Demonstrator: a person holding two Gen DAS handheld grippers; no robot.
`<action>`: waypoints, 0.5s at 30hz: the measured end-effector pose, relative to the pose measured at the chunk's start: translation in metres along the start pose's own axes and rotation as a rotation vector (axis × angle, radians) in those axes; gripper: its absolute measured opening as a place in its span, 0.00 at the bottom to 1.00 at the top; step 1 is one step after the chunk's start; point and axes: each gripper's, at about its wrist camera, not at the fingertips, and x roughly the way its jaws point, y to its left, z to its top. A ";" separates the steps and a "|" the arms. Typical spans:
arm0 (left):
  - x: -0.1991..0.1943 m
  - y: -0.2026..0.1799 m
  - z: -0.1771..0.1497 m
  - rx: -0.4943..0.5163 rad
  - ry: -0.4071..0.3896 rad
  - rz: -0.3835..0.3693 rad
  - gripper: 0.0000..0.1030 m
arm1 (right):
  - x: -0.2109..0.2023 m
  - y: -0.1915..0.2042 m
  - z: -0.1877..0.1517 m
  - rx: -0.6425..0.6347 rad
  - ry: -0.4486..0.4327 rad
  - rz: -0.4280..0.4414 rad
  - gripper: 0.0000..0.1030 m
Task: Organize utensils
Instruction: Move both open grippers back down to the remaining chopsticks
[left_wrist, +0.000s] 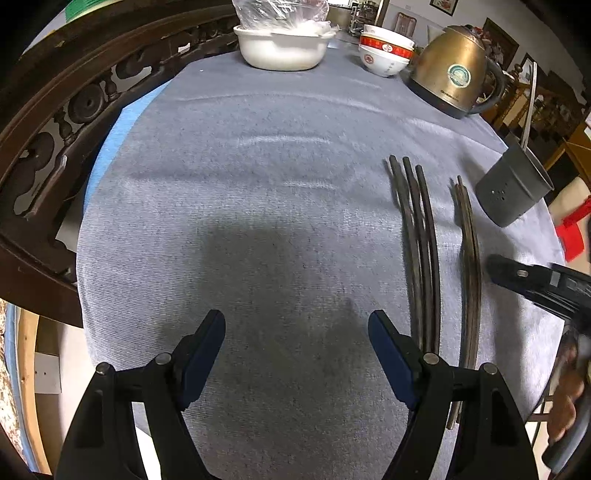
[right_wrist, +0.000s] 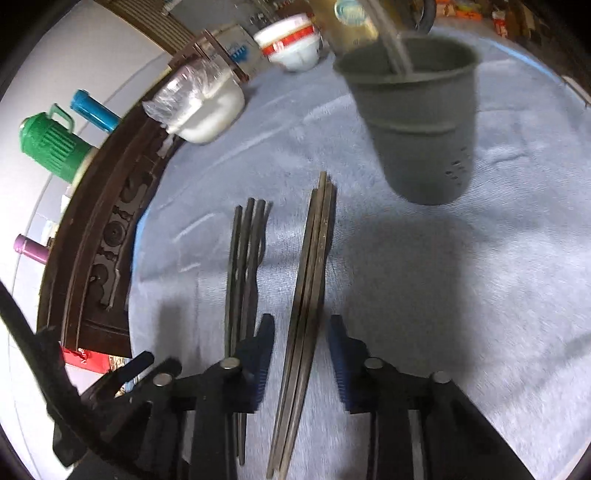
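Observation:
Two bundles of dark chopsticks lie on the grey cloth. The left bundle (left_wrist: 421, 251) (right_wrist: 243, 266) has three sticks. The right bundle (left_wrist: 470, 266) (right_wrist: 310, 288) lies parallel to it. A dark grey utensil holder (left_wrist: 515, 190) (right_wrist: 417, 118) stands beyond them with a pale stick inside. My right gripper (right_wrist: 301, 354) is open, its jaws on either side of the right bundle, not touching it; it shows in the left wrist view (left_wrist: 524, 280) at the right. My left gripper (left_wrist: 297, 350) is open and empty over bare cloth, left of the chopsticks.
A white basin with a plastic bag (left_wrist: 282, 44), stacked red-and-white bowls (left_wrist: 386, 48) and a brass kettle (left_wrist: 456, 66) stand at the table's far side. A carved dark wood rail (left_wrist: 55, 147) borders the left edge. A green jug (right_wrist: 51, 144) stands beyond the rail.

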 end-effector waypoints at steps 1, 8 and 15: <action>0.000 0.000 0.001 0.003 0.000 -0.001 0.78 | 0.007 -0.003 0.001 0.017 0.028 0.009 0.17; 0.001 0.002 0.002 0.003 0.000 -0.009 0.78 | 0.000 -0.022 -0.003 0.045 0.048 0.018 0.02; 0.001 -0.002 0.012 0.011 0.006 -0.032 0.78 | -0.008 -0.037 0.006 0.054 0.083 -0.010 0.07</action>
